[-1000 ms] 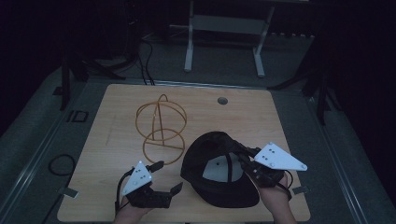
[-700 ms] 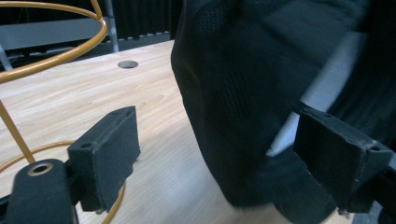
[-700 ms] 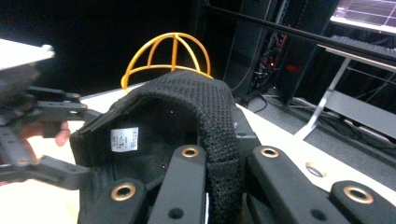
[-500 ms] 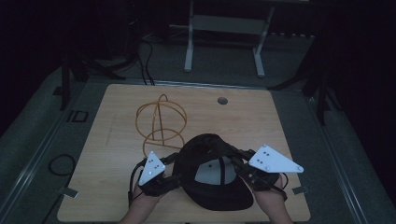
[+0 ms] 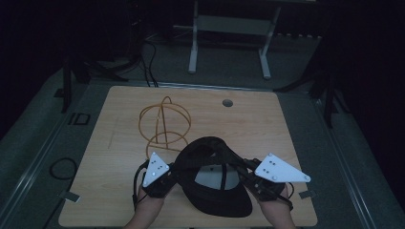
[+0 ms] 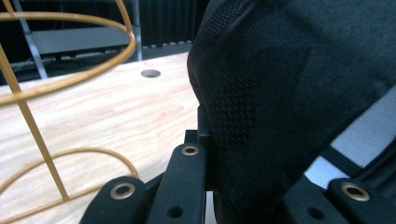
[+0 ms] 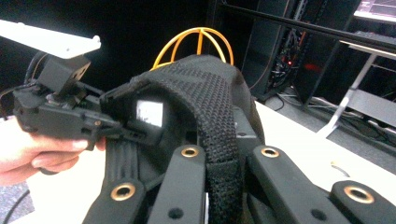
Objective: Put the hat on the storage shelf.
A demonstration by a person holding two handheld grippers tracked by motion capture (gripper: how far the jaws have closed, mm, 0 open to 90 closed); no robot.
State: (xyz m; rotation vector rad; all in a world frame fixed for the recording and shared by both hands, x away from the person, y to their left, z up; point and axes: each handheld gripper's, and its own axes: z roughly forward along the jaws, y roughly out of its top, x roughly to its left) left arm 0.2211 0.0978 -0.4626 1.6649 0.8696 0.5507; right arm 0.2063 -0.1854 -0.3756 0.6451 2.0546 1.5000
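In the high view, a black mesh-backed baseball cap (image 5: 215, 179) is held upside down over the near edge of a pale wooden tabletop (image 5: 267, 129), its brim pointing toward the person and its pale inner lining turned up. It is flanked by the left gripper (image 5: 169, 175) and the right gripper (image 5: 248, 175), each applied to an opposite side of the rim, apparently so that the opening is stretched and kept wide. Just beyond the cap, a yellow-orange wire dome stand (image 5: 165, 125) is seen standing on the table; the cap is judged to be meant for it. A small round grommet hole (image 5: 228, 103) is set in the far part of the top, and dim grey flooring, trailing cables and a metal frame are made out beyond. In the left gripper view, the jaws are closed to a narrow gap on the cap's mesh side panel (image 6: 280, 93), with the wire stand (image 6: 56, 93) close by at the left. In the right gripper view, the jaws are clamped on the cap's black woven rim band (image 7: 219, 140), while the left gripper (image 7: 126, 133) is seen gripping the opposite edge.
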